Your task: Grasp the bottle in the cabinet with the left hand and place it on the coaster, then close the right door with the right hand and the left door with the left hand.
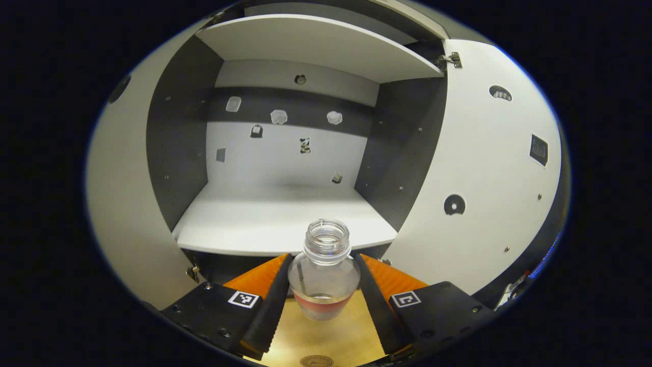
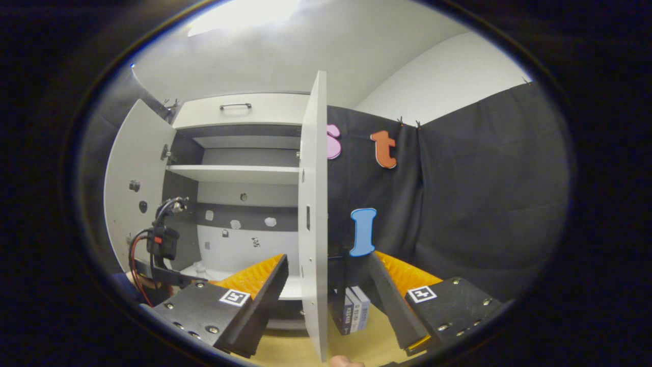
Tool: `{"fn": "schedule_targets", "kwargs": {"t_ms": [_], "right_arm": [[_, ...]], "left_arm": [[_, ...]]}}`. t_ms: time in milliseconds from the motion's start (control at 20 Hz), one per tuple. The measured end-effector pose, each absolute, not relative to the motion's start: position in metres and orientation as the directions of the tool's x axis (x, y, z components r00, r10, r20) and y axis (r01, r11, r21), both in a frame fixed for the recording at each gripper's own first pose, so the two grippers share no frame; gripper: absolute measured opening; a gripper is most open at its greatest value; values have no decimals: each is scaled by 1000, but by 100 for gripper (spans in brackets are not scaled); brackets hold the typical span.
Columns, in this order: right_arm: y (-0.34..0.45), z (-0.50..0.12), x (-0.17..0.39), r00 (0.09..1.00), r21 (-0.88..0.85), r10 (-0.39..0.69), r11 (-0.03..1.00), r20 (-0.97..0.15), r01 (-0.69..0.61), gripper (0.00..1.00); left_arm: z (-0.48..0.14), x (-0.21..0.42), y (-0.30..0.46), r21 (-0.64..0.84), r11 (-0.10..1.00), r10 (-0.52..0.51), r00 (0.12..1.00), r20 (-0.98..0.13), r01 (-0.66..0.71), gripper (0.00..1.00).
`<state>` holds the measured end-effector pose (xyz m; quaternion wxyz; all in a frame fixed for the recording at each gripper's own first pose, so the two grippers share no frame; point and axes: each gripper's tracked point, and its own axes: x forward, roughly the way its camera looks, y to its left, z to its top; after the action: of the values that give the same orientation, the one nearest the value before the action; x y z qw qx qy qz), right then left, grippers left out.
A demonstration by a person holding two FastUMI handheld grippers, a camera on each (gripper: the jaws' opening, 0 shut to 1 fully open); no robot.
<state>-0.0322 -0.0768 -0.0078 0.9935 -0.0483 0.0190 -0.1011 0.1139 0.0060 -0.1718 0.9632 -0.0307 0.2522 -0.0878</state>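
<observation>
While the clear, round-bodied plastic bottle (image 1: 324,278) stands upright, its open threaded neck toward twelve o'clock, we see the left claw (image 1: 324,306) clamped on its sides above the pale wooden tabletop (image 1: 326,339). Our right claw (image 2: 326,300) gapes apart, astride the white right door's (image 2: 314,214) edge.

Clear bottle (image 1: 324,270), perhaps reddish band

The wooden table (image 1: 351,331) carries the cabinet (image 1: 285,224) and 1 coaster (image 1: 317,361).
</observation>
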Motion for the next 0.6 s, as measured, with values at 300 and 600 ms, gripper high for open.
{"fn": "schedule_targets", "kwargs": {"t_ms": [300,600], "right_arm": [[-62,-11,-28,989,-95,-144,986,-38,140,96],[-56,-14,-31,991,-100,-130,987,-45,125,96]], "left_arm": [[-245,70,30,-121,990,-133,810,-571,77,80],[-310,30,39,-127,991,-113,783,-612,44,80]]}}
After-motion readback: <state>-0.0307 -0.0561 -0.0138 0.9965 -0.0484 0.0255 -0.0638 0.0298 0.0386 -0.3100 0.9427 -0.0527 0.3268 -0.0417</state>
